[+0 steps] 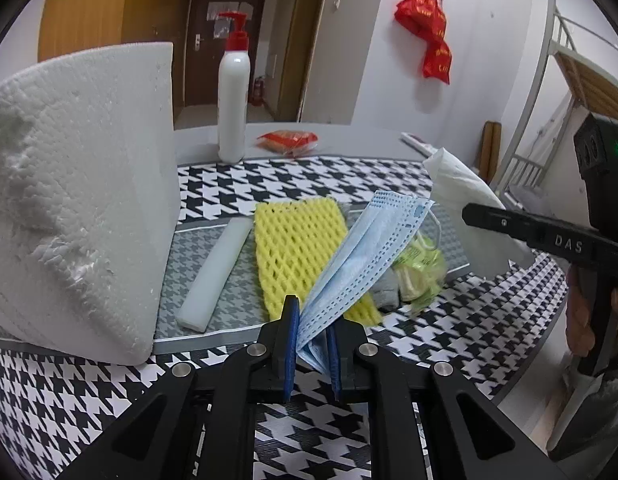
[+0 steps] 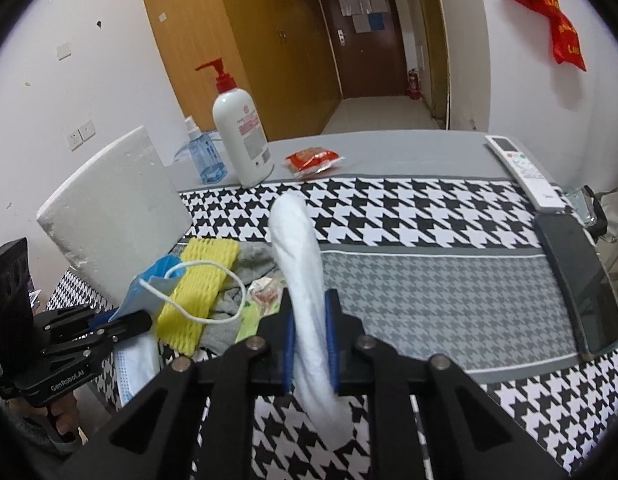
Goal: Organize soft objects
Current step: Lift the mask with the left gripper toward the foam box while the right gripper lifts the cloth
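Note:
My left gripper (image 1: 311,312) is shut on a light blue face mask (image 1: 365,248), which fans up and to the right from the jaws. Below it on the mat lie a yellow foam net (image 1: 297,248), a white foam strip (image 1: 215,276), a grey sock (image 1: 385,288) and a green wrapper (image 1: 421,268). My right gripper (image 2: 309,300) is shut on a long white folded cloth (image 2: 301,256) that stands up between its blue pads and hangs below them. In the right wrist view the left gripper (image 2: 137,318) holds the mask (image 2: 149,284) beside the net (image 2: 197,292).
A big white foam block (image 1: 77,192) leans at the left. A pump bottle (image 2: 243,136), a blue spray bottle (image 2: 205,156) and a red packet (image 2: 313,160) stand at the back. A remote (image 2: 525,172) and a dark flat device (image 2: 577,280) lie along the right edge.

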The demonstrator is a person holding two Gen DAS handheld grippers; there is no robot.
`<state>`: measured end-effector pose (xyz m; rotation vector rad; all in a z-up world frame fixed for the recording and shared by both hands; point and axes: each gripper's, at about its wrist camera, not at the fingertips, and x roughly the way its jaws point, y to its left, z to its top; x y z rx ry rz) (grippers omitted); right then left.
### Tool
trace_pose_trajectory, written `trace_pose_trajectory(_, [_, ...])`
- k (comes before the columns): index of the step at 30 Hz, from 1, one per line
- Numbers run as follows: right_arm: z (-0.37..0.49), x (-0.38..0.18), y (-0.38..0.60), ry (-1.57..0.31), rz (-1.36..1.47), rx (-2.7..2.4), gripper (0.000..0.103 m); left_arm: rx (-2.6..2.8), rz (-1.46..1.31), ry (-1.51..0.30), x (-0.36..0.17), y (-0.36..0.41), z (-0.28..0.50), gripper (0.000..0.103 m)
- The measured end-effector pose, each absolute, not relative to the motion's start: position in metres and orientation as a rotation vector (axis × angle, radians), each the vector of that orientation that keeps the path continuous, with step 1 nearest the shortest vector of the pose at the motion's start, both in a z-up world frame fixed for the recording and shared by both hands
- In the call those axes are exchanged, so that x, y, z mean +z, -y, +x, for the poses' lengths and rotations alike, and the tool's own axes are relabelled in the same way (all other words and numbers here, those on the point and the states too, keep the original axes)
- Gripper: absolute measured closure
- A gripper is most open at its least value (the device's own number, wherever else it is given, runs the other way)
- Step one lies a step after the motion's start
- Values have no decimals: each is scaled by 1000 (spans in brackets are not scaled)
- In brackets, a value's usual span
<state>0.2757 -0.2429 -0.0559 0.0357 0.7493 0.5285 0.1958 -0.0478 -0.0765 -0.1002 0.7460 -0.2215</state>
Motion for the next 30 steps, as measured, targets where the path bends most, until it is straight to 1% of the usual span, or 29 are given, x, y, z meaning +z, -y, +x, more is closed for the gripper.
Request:
trace_pose_trajectory(13, [236,-40,250,-639,4,500,87,-194,-64,-658,-58,54,182,89])
trace_pose_trajectory(22, [221,-29,252,-596,29,500,87,-196,-42,-623,-42,56,170,89])
trace_pose_trajectory(30, [206,-20,244,-556,32,491,87,-200,-29,-549,-24,52,162,89])
